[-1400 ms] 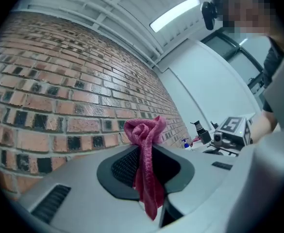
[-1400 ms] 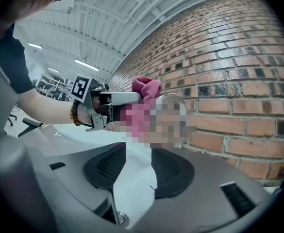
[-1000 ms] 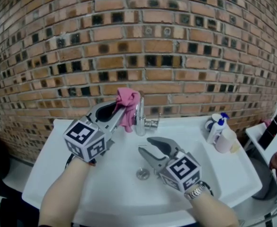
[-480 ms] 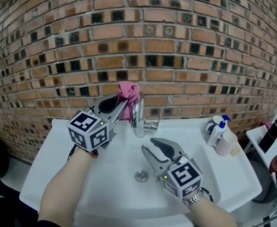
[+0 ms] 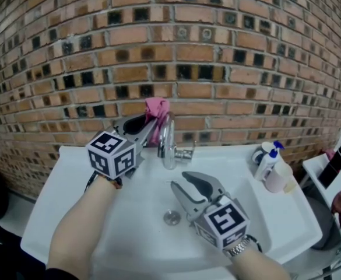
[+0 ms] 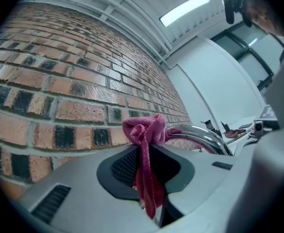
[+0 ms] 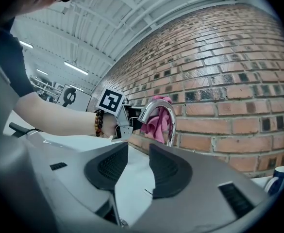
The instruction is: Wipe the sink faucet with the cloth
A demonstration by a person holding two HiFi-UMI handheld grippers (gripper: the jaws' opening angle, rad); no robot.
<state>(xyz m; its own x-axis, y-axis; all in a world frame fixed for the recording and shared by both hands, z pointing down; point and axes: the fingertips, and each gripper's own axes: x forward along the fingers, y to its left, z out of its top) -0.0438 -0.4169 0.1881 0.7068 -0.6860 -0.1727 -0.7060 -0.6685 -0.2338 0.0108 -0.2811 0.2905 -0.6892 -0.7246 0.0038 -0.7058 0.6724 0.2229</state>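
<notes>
Pinching crumpled cloth (image 5: 157, 107) by chrome faucet (image 5: 168, 142)

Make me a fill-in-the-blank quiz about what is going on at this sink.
The left gripper is shut on a ____ cloth.
That cloth is held up at the arched ____ of the chrome faucet, not at its base.
The wall behind the sink is built of ____.
Missing words: pink; top; brick.
</notes>
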